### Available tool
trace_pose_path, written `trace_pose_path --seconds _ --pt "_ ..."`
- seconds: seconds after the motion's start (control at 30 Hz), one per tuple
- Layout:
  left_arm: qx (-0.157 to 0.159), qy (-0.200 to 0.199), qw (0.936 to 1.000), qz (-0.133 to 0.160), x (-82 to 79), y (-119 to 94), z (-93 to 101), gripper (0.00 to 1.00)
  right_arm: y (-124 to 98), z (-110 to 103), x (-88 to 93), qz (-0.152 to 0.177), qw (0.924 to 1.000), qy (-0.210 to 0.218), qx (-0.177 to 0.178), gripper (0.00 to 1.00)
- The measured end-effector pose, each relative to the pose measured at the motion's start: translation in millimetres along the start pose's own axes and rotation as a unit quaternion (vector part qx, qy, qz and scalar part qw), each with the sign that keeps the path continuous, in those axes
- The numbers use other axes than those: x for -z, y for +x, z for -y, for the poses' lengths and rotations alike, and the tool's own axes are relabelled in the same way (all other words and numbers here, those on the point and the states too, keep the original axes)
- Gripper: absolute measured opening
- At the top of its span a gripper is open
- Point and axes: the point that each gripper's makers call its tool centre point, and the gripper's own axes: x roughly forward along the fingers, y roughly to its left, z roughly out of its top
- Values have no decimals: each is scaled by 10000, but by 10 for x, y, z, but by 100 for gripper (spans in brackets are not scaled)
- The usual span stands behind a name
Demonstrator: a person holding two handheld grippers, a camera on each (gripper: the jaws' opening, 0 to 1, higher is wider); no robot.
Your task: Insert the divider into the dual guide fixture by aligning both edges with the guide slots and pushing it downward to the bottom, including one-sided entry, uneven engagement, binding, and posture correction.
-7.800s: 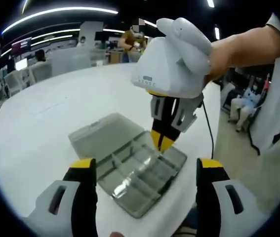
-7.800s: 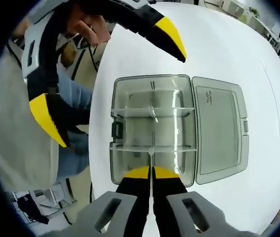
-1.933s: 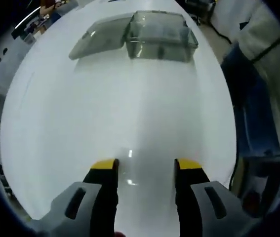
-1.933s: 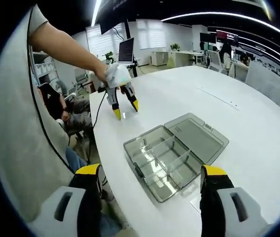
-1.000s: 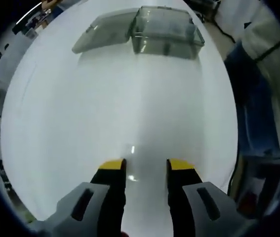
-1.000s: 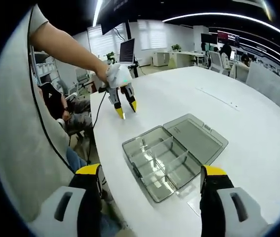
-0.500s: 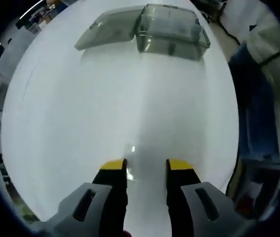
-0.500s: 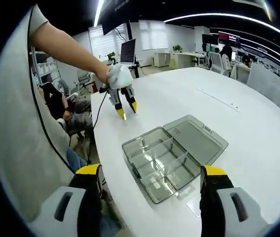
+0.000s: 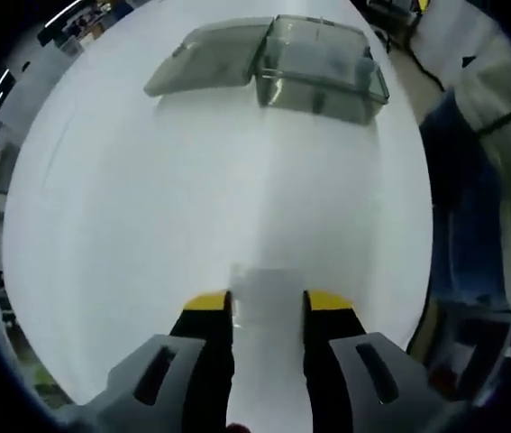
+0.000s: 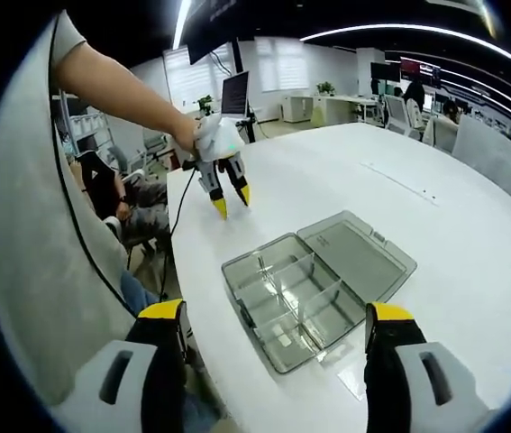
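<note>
From my left gripper [image 9: 266, 302] view, the jaws are pinching a clear flat divider [image 9: 264, 287] between the yellow tips, down low over the near edge of the white desk [image 9: 129, 198]. It's hard to see since it's transparent, but the pale rectangle sits right between the tips. The grey plastic box [image 9: 323, 65] is well apart from it at the far edge, lid [image 9: 205, 56] flopped open to its left.

Over in my right gripper [image 10: 278, 320] view, the jaws are spread wide with nothing between them. The left gripper [image 10: 231, 200] shows up at upper left, held by a hand [image 10: 203, 135], tips pointing down at the desk [image 10: 327, 171] near its left edge. The box [image 10: 296, 302] sits between my tips, by the near edge, a few dividers already standing inside, lid [image 10: 359, 248] lying flat to its right.
</note>
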Motion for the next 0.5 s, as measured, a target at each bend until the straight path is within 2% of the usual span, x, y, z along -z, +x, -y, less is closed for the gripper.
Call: trace_pose_path --seconds 0.17,0.5 --pt "-28 -30 9999 114 -117 -102 5 25 14 -1 -25 56 10000 28 -28 78" --pt "-133 -1 9980 625 -565 -371 48 25 93 -29 -82 167 9996 150 -180 76"
